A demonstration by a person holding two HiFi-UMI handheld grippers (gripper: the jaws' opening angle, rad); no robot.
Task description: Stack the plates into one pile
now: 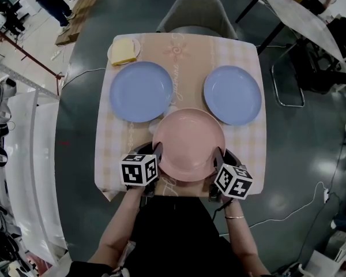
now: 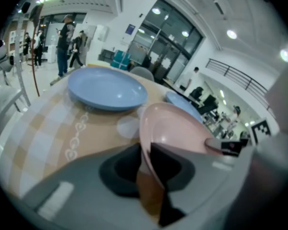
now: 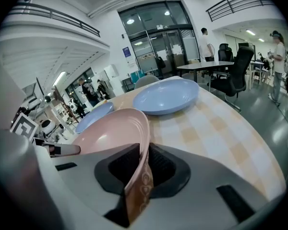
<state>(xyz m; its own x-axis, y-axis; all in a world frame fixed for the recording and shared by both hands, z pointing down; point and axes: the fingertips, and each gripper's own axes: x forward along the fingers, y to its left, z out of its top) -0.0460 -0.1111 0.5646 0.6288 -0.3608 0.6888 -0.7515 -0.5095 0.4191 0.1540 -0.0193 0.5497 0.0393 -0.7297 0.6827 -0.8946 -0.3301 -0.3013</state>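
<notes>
A pink plate [image 1: 188, 143] lies on the checked tablecloth at the near middle of the table [image 1: 187, 51]. My left gripper [image 1: 157, 154] is shut on its near left rim, and my right gripper [image 1: 218, 157] is shut on its near right rim. In the left gripper view the pink plate [image 2: 175, 128] has its rim pinched between the pads of the left gripper [image 2: 145, 164]. In the right gripper view the rim of the pink plate [image 3: 110, 131] sits between the pads of the right gripper [image 3: 143, 164]. Two blue plates rest farther back, one left [image 1: 140, 91], one right [image 1: 232, 94].
A small plate with a yellow block [image 1: 124, 51] sits at the far left corner. A grey chair [image 1: 199, 16] stands behind the table. Another table [image 1: 300, 16] and a dark chair stand at the upper right. People walk in the background.
</notes>
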